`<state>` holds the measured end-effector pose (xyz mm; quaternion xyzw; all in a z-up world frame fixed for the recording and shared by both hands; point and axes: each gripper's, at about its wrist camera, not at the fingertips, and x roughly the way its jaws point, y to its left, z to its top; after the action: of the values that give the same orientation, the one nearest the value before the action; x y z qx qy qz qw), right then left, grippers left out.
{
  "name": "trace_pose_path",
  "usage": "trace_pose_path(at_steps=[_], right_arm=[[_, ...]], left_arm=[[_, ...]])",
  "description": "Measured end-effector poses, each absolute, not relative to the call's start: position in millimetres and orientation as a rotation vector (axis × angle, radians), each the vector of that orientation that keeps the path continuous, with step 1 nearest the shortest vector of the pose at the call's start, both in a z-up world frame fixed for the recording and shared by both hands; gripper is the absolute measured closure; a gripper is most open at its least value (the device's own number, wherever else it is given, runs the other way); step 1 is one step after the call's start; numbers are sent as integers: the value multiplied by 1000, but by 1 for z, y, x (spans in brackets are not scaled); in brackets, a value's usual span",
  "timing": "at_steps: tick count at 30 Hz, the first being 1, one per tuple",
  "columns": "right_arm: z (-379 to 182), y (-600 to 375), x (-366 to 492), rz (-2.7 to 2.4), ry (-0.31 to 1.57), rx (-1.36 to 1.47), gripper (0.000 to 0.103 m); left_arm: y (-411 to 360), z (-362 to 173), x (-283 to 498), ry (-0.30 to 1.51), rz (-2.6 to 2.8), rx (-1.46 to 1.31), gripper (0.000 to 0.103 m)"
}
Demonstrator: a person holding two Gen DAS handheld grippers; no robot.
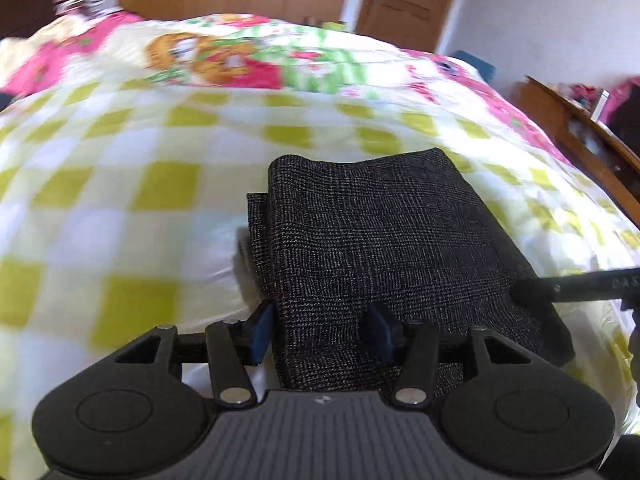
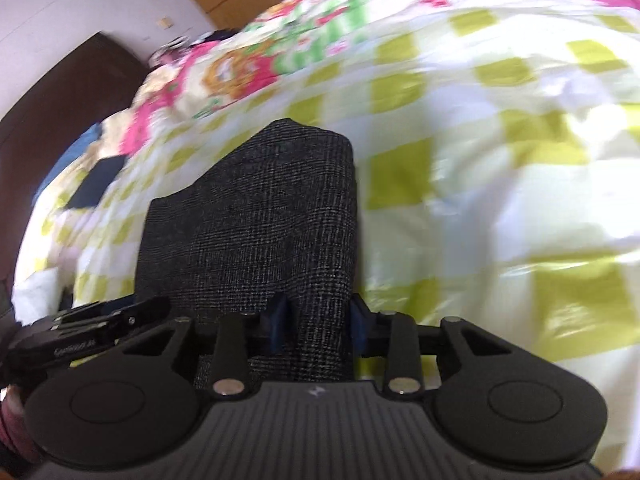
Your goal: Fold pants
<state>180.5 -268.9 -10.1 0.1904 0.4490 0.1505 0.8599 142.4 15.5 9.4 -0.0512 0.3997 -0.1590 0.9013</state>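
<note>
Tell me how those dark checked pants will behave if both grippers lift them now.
The pants would probably sag between the left gripper and right gripper, since the cloth drapes softly. The folded layers look thick, so likely hefty. The woven texture should resist slipping.

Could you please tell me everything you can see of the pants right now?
The pants are dark grey, a woven fabric with a fine light check. They are folded into a compact, layered bundle, with a lower layer showing at one edge. They lie on a bedspread checked yellow-green and white. Both grippers hold the near edge: the left gripper and the right gripper each have fabric between their blue pads. Blur hides finer detail.
</note>
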Motion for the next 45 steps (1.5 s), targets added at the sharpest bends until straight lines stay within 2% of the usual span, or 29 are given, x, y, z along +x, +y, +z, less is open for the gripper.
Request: trace_pose_path(at_steps=[9, 36, 45], right_arm=[[-5, -327, 166, 126, 922, 395, 70], [6, -423, 158, -89, 830, 364, 70], [10, -450, 133, -250, 780, 402, 67]], left_arm=[[-72, 8, 163, 826, -449, 9, 40], [-211, 14, 179, 810, -553, 182, 40], [-265, 18, 192, 776, -571, 246, 34]])
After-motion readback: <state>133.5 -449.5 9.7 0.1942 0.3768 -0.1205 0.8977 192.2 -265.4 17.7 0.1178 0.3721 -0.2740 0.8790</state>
